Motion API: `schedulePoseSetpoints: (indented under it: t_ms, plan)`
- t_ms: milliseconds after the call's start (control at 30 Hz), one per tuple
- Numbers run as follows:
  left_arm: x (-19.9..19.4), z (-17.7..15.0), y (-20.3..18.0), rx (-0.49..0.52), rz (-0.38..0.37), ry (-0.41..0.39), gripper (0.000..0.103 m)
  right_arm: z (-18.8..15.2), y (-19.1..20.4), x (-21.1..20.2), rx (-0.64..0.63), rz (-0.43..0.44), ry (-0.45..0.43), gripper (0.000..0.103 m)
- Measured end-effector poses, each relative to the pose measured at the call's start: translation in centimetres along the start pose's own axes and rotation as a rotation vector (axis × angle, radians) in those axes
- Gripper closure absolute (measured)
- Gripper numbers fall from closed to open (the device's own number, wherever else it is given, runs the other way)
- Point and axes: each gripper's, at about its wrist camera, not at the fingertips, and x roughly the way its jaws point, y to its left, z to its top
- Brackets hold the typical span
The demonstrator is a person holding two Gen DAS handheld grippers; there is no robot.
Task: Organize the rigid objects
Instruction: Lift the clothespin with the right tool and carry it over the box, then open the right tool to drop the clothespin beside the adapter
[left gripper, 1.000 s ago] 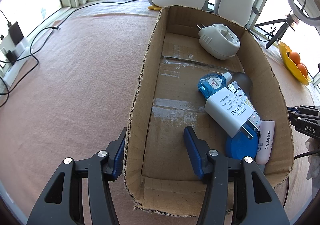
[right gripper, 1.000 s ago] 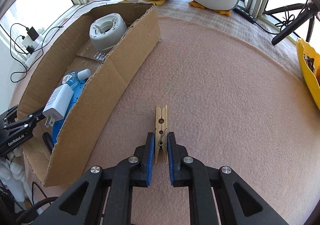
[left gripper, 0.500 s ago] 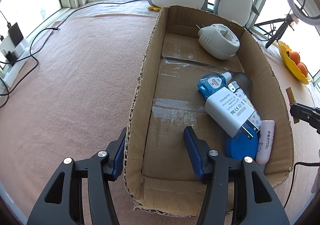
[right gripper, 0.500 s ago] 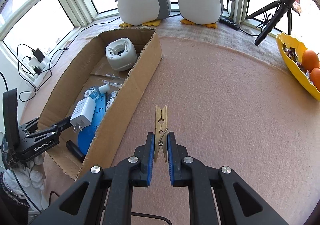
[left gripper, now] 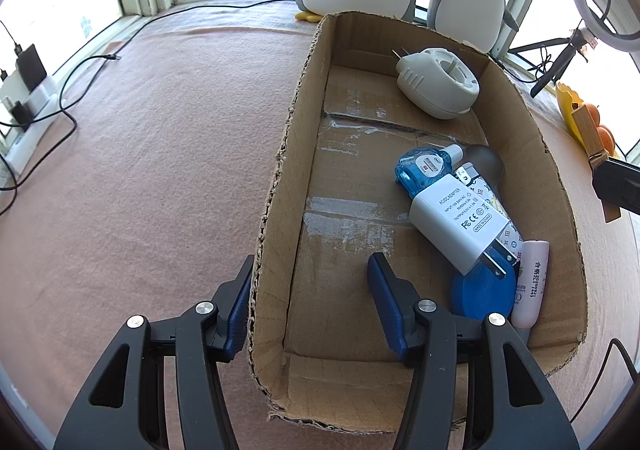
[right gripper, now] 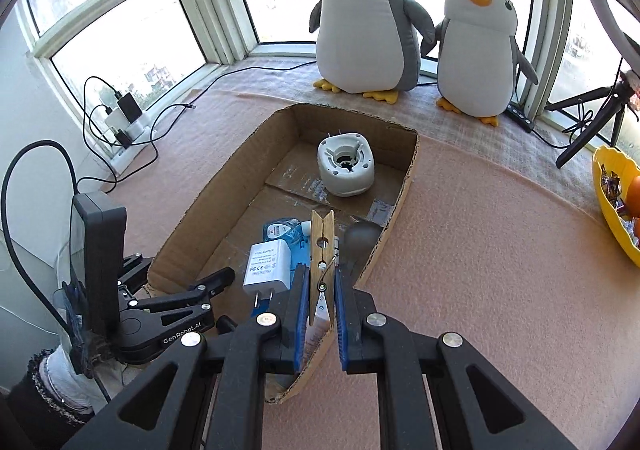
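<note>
a person holds 2 handheld grippers over a pink felt-covered tabletop (left gripper: pixel 140 154) by a bay window. the right gripper (right gripper: pixel 322 314) has its blue-padded jaws clamped narrow on a wooden clothespin (right gripper: pixel 322 250), which points forward and hangs in the air above the near right part of an open cardboard box (right gripper: pixel 404 186); in the left wrist view the same clothespin (left gripper: pixel 588 130) shows at the far right edge, beyond the box's right wall and above it. the left gripper (left gripper: pixel 308 302) has its jaws set apart on either side of the box's left wall (left gripper: pixel 280 190) near the front corner, 1 finger outside and 1 inside; the outer pad lies close against the cardboard, the inner pad stands off from it, so it is not clear that the wall is pinched. inside the box, a white round plug-in device (left gripper: pixel 438 82) sits at the far end. nearer the right wall lies a cluster: a small blue bottle (left gripper: pixel 424 166), a white power adapter (left gripper: pixel 460 222) lying across it with its prongs toward the front, a flat blue disc (left gripper: pixel 482 294) under the prongs, a white tube (left gripper: pixel 530 282) against the right wall, and a grey rounded object (left gripper: pixel 486 162) behind. 2 plush penguins (right gripper: pixel 368 22) stand on the sill behind the box. a yellow bowl (right gripper: pixel 612 202) with oranges sits at the right, and a power strip (right gripper: pixel 124 118) with chargers lies at the left window.
</note>
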Motion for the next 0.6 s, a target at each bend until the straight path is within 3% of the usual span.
schedulePoseSetpoints:
  t_ms: [300, 600]
  plan:
    - [0.0, 0.0, 0.0, -0.001, 0.000, 0.000, 0.049, 1.1, 2.8, 2.9, -0.058, 0.007, 0.035, 0.092]
    - [0.0, 0.0, 0.0, -0.002, -0.001, 0.000, 0.049, 1.4, 2.4, 5.0, -0.067, -0.025, 0.077, 0.092]
